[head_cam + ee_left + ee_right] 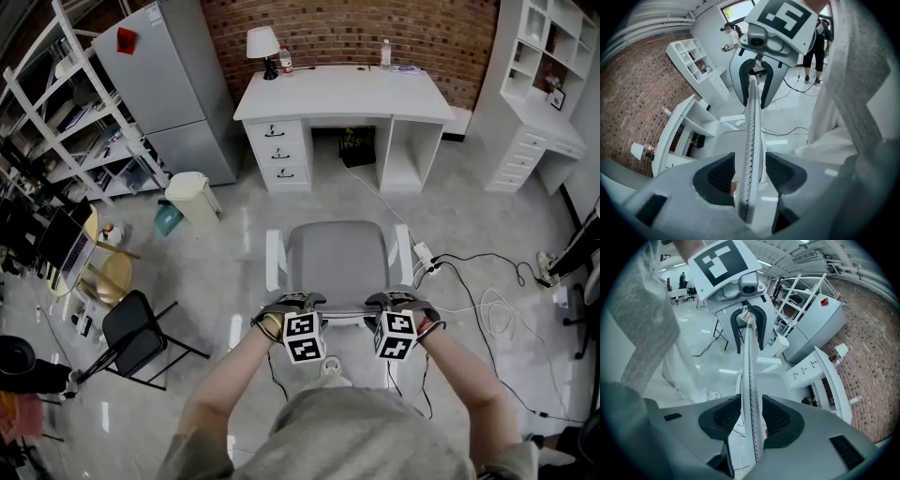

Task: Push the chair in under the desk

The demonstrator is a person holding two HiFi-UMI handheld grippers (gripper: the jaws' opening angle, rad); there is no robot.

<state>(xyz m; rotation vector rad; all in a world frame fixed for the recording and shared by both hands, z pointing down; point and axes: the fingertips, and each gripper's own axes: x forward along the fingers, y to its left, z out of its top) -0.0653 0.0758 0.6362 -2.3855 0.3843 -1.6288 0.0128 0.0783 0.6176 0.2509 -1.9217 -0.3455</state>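
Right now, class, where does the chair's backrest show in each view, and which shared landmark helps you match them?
Head view: backrest lower centre, just below the grey seat.
Left gripper view: edge-on, running up the centre.
Right gripper view: edge-on, running up the centre.
Shared landmark: the white desk.

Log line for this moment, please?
step: pre-push | left claw: open astride backrest | right claw: astride backrest, clamp unclear | chair: not under desk

Red brick back wall (375, 23), glossy grey floor (234, 253), grey fridge (164, 80), white shelving (532, 28), black folding chair (136, 333), loose cables (497, 300).
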